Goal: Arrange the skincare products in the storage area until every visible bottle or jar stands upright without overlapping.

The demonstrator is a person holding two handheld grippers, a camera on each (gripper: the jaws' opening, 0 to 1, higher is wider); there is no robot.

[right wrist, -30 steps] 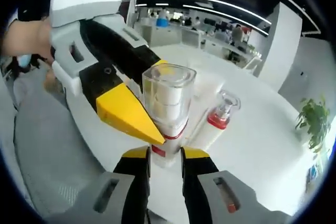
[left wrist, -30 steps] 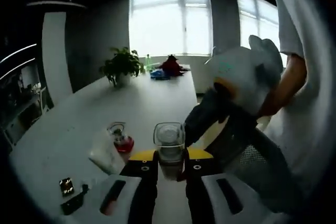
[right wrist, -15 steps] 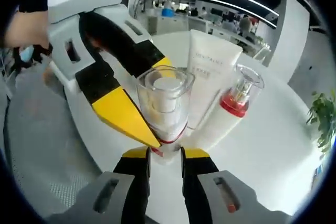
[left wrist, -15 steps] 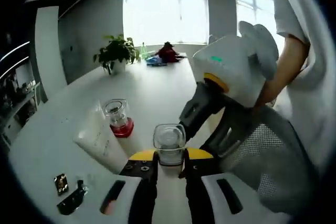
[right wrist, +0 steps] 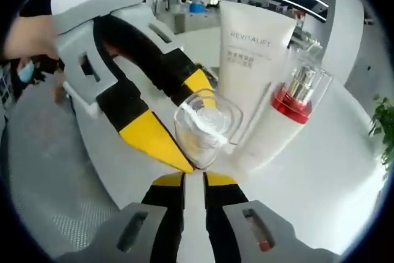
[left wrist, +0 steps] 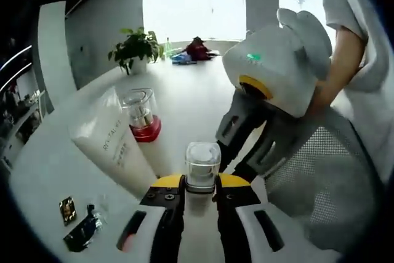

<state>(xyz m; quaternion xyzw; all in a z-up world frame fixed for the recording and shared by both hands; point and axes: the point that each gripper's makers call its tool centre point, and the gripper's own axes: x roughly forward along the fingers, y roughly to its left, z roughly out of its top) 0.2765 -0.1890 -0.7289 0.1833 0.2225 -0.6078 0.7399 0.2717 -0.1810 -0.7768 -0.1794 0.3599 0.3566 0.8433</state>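
Clear-capped bottle (left wrist: 202, 167) gripped between my left gripper's (left wrist: 200, 184) jaws has dropped lower beside the tube (left wrist: 114, 148) and pump bottle (left wrist: 140, 115) on the surface (left wrist: 184, 100); my right gripper's (right wrist: 194, 178) jaws have nearly closed beneath it.

Clear glossy plastic cap (left wrist: 202, 165); matt white tube (right wrist: 249, 60); smooth white table (left wrist: 184, 100).
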